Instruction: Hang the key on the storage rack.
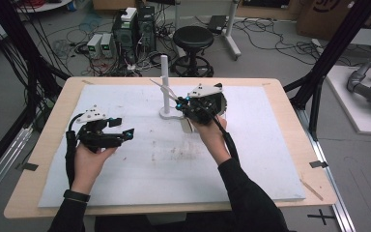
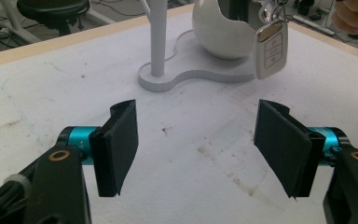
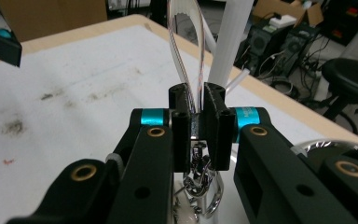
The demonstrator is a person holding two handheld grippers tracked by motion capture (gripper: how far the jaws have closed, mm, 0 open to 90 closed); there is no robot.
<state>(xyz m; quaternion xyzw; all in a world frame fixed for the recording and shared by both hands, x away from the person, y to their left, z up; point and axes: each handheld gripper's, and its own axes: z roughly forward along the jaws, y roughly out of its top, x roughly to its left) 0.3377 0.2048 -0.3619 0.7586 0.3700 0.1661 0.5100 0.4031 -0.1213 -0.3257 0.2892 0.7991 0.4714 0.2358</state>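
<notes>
Keys [image 2: 270, 49] hang beside white bowl [image 2: 221, 30], pinched by right gripper [image 3: 197, 128].

Key fob [image 2: 271, 50] right of post [image 2: 157, 39] — above stand [image 2: 200, 74]

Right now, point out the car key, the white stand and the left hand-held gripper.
car key [image 2: 271, 50], left gripper view, on its button face.
white stand [image 2: 157, 37], left gripper view, on its upright post.
left hand-held gripper [image 2: 196, 149], left gripper view, between its open jaws.

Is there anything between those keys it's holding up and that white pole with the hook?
Nothing visible. The right gripper is shut on the key strap, the car key dangles beside the white stand, and open air separates the strap loop from the post's peg.
</notes>
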